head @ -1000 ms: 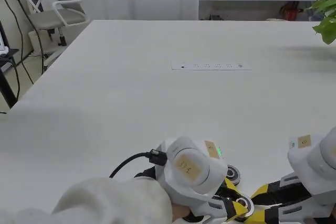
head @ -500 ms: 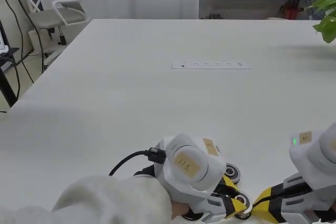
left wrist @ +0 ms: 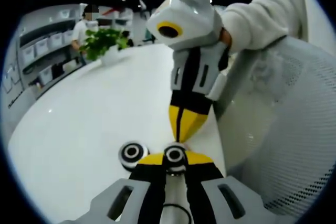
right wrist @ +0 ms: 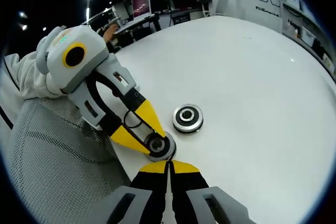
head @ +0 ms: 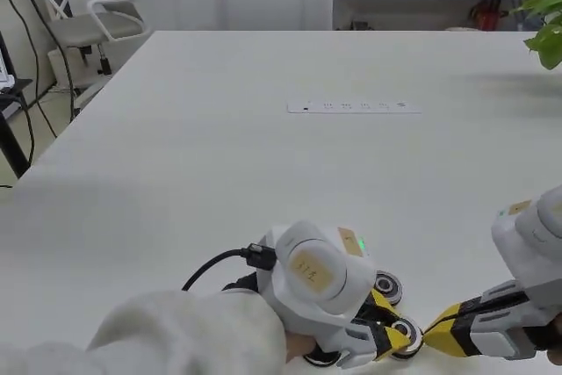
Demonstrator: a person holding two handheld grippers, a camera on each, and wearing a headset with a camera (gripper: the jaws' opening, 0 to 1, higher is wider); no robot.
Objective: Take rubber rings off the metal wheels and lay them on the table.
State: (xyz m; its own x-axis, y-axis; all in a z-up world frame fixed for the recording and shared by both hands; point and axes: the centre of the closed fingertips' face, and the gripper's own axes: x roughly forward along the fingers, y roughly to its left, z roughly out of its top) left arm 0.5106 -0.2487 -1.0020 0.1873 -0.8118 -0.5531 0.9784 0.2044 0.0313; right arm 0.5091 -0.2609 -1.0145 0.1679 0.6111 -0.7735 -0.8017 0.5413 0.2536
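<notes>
The left gripper [left wrist: 175,160] has its jaws clamped on a metal wheel [right wrist: 160,147], with 1 yellow tip on each side of it. The right gripper [right wrist: 169,167] has its jaws pressed together. Their tips touch the edge of that same wheel, facing the left jaws head-on. Whether they pinch anything cannot be told. A 2nd metal wheel [right wrist: 187,118] lies flat on the white table [right wrist: 252,77], just beyond the right jaws' tips and beside the left jaws. It sits apart from the clamped wheel, with its black rubber ring [right wrist: 187,128] on.
</notes>
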